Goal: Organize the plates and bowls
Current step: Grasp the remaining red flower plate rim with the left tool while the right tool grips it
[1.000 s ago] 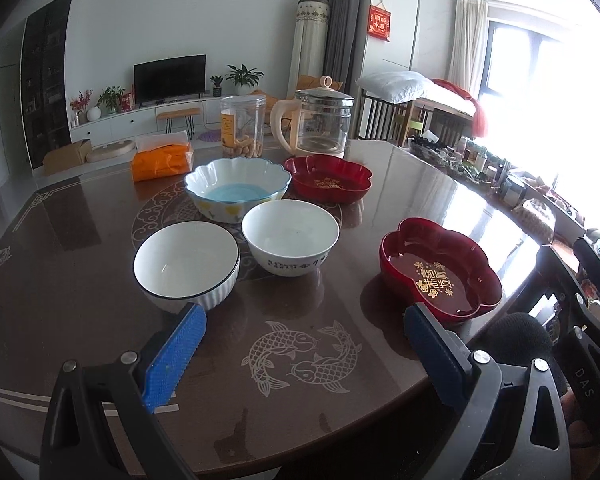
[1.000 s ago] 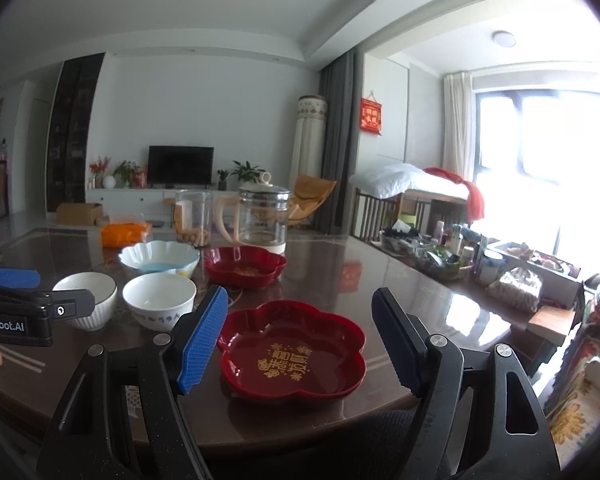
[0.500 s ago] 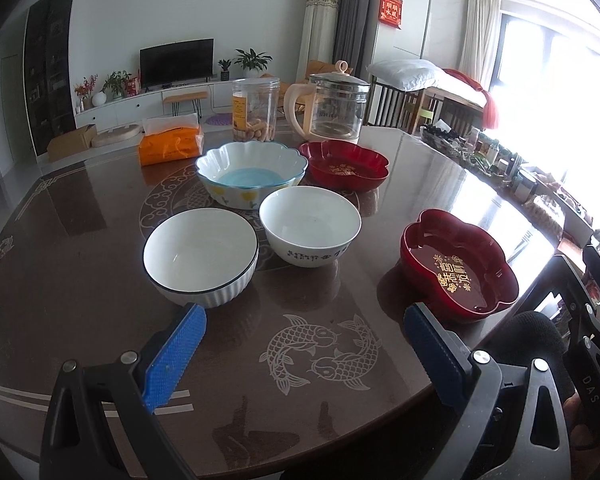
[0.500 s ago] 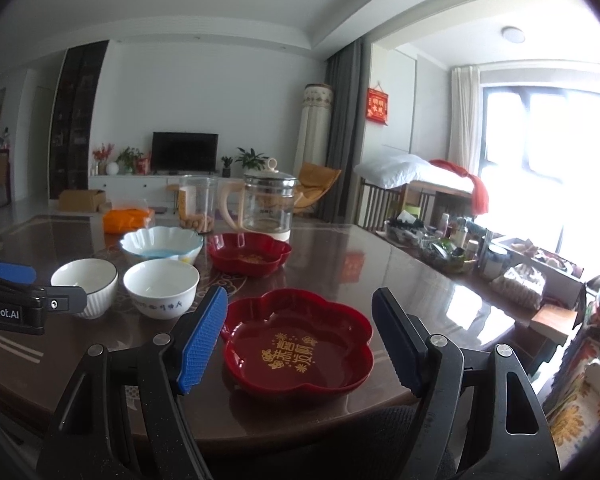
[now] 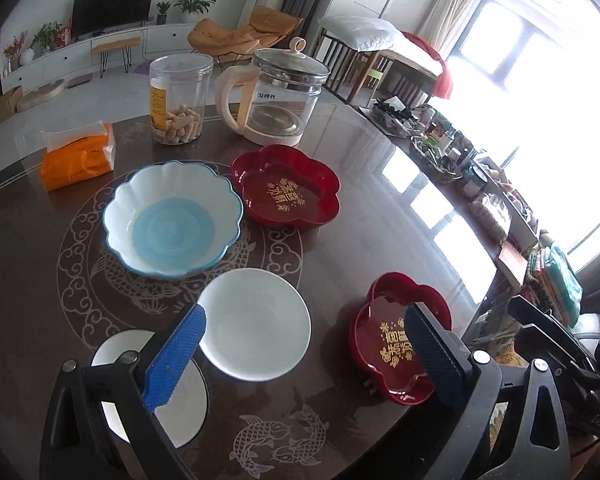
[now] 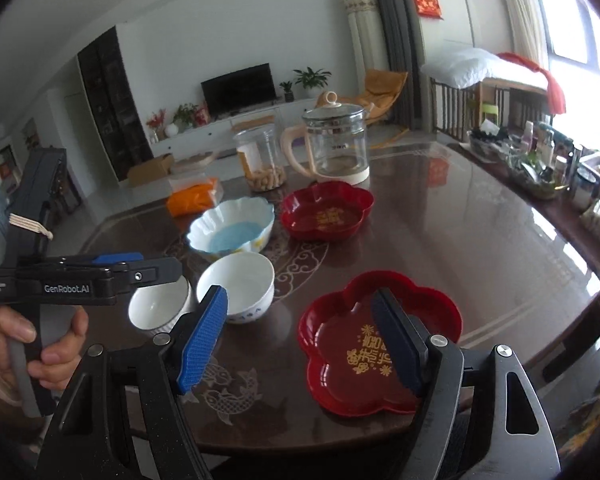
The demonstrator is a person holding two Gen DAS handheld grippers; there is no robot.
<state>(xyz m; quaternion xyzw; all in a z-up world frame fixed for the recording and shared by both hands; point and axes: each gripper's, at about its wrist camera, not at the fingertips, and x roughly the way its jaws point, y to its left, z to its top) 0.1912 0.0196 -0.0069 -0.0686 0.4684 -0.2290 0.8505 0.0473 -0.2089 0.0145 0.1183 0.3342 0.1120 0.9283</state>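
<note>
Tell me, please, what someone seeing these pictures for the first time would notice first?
Probably the two glossy red flower-shaped dishes with gold characters: the near red dish sits by the table's front edge, right under the open right tool, and the far red dish lies before the glass kettle. Next comes the scalloped blue bowl at the centre, with two white bowls in front of it beneath the open left tool.

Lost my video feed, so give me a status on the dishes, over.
Both hand-held grippers open, left, right, empty. Two white bowls, blue bowl, two red plates unstacked. Nothing in the way.
</note>
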